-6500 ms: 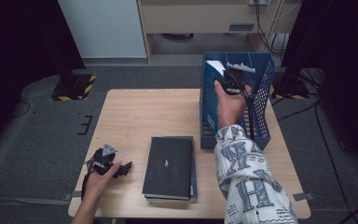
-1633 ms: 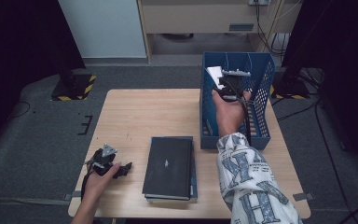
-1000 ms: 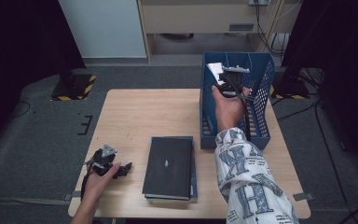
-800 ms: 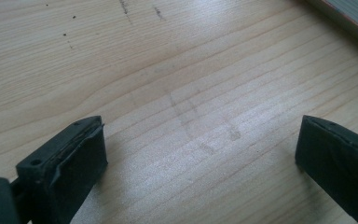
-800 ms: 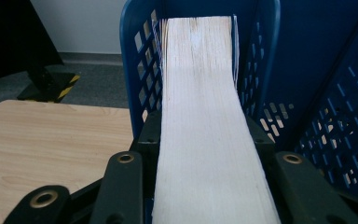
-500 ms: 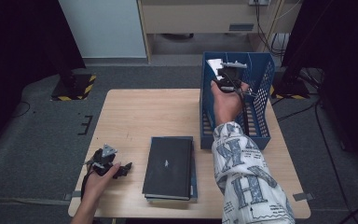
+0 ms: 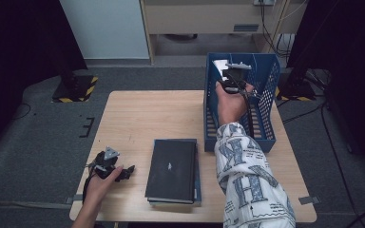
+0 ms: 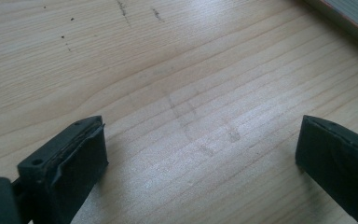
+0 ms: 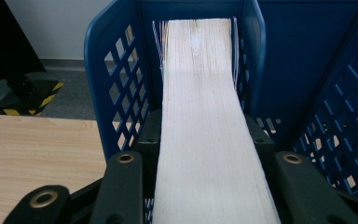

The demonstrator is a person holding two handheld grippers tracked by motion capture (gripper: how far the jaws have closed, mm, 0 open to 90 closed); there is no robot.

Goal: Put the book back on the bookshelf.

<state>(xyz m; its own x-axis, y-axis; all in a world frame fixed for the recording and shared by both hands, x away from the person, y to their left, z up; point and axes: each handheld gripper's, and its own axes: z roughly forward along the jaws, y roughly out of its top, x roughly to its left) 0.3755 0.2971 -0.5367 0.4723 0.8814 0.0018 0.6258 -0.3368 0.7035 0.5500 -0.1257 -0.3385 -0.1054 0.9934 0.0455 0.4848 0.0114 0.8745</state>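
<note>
Right hand-held gripper (image 9: 209,186) clamping a book (image 9: 205,93), lowering it into the blue file rack (image 7: 266,95)
Next: releasing it inside the rack; left hand-held gripper (image 8: 200,158) is gaping empty, well clear of the rack

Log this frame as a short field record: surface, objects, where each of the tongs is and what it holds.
surface: wooden table
container: blue file rack, right side of table
flat object: black book, lying near the front edge
right tongs: inside the rack, shut on white book held page-edge toward the camera
left tongs: open, resting on the table at front left, holding nothing
</note>
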